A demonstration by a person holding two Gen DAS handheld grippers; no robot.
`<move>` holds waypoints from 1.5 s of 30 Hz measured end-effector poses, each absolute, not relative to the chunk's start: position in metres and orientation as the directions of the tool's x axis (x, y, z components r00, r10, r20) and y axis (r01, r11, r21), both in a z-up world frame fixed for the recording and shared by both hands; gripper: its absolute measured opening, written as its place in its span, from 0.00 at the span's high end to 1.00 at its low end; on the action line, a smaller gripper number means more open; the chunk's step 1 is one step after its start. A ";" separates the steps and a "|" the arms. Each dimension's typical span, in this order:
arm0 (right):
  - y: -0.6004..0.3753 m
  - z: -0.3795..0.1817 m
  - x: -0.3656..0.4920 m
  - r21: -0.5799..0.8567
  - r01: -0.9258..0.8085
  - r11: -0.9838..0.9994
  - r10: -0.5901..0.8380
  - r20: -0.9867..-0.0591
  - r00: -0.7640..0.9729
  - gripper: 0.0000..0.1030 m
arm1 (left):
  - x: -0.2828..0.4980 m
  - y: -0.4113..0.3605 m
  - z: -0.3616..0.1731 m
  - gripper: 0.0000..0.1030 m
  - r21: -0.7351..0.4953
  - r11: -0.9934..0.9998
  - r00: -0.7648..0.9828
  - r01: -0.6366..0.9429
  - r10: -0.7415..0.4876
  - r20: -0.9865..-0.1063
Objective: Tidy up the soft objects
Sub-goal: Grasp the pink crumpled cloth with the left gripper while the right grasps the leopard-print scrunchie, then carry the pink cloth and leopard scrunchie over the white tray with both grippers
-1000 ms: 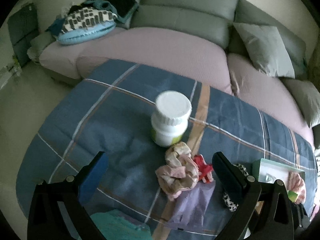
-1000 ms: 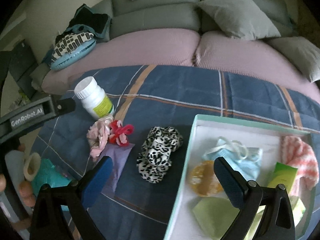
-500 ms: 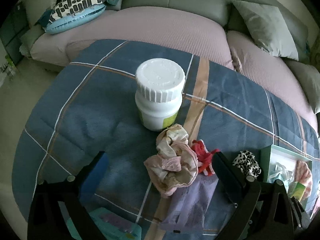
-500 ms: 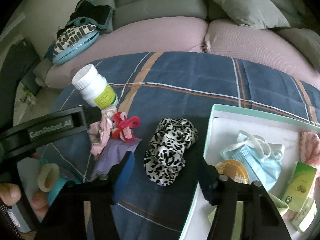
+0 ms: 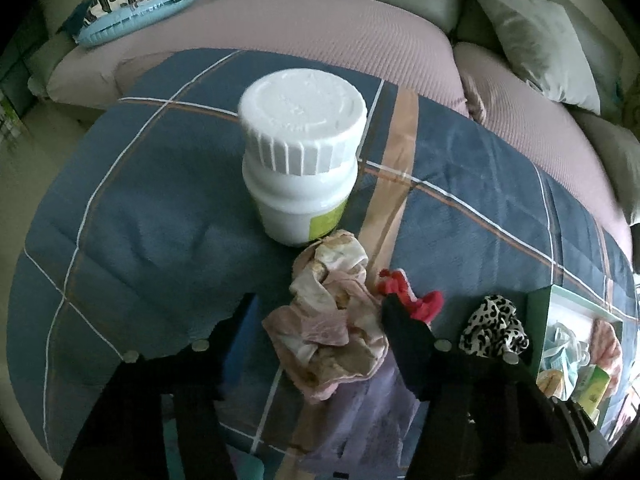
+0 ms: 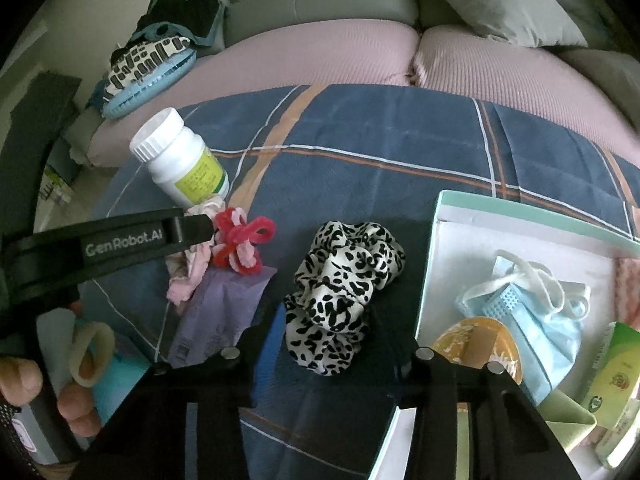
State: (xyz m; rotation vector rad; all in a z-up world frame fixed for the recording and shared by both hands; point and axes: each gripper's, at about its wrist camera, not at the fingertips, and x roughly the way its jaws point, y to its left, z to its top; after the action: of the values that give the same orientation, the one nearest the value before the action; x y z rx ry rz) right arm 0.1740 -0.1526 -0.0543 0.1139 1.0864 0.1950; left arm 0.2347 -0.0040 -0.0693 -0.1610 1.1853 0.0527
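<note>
both grippers closing to pick up: left gripper (image 5: 316, 320) around the pink scrunchie (image 5: 332, 332), right gripper (image 6: 340, 328) around the leopard scrunchie (image 6: 344, 292); contact unclear; next i lift them into the box (image 6: 520, 216).

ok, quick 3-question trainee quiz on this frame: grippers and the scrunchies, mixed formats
1. True or false: the pill bottle stands upright with its white cap on.
2. Multiple choice: which scrunchie sits between the right gripper fingers? A) pink scrunchie B) leopard-print scrunchie C) red scrunchie
3. Fill in: the blue face mask lies inside the ____.

Key:
1. True.
2. B. Its jaws have just been closing around it; a firm grip cannot be confirmed. The left gripper, also just closing, straddles the pink one.
3. The mint-rimmed box, right of the leopard-print scrunchie.
</note>
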 end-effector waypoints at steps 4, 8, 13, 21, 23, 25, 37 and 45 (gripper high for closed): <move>-0.155 -0.057 0.175 0.190 -0.097 0.977 0.213 -0.871 0.443 0.67 | 0.237 -0.005 -0.076 0.48 -0.098 0.987 0.357 -0.128 -0.047 -0.933; -0.158 -0.058 0.175 0.207 -0.096 0.974 0.228 -0.866 0.444 0.69 | 0.239 -0.005 -0.081 0.60 -0.084 0.987 0.345 -0.140 -0.031 -0.938; -0.159 -0.057 0.173 0.216 -0.095 0.972 0.236 -0.860 0.452 0.73 | 0.239 -0.007 -0.080 0.68 -0.078 0.988 0.349 -0.137 -0.026 -0.937; -0.161 -0.054 0.169 0.226 -0.095 0.970 0.243 -0.850 0.468 0.76 | 0.234 -0.001 -0.074 0.78 -0.089 0.986 0.364 -0.142 -0.031 -0.931; -0.162 -0.051 0.168 0.231 -0.097 0.968 0.249 -0.843 0.477 0.76 | 0.233 0.000 -0.073 0.78 -0.094 0.985 0.368 -0.144 -0.035 -0.929; -0.163 -0.048 0.166 0.233 -0.100 0.967 0.252 -0.836 0.487 0.76 | 0.232 0.002 -0.072 0.79 -0.106 0.983 0.374 -0.149 -0.044 -0.927; -0.171 -0.025 0.157 0.246 -0.107 0.963 0.264 -0.797 0.543 0.76 | 0.220 0.001 -0.048 0.79 -0.112 0.983 0.425 -0.143 -0.041 -0.904; -0.178 -0.005 0.148 0.243 -0.105 0.964 0.257 -0.769 0.586 0.76 | 0.207 0.005 -0.012 0.79 -0.142 0.981 0.508 -0.133 -0.055 -0.860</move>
State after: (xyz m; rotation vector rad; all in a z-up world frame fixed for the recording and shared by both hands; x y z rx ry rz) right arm 0.1479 -0.1785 -0.0054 0.1786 0.9225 0.2125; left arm 0.2067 0.0045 -0.0116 -0.1993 1.0393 0.0474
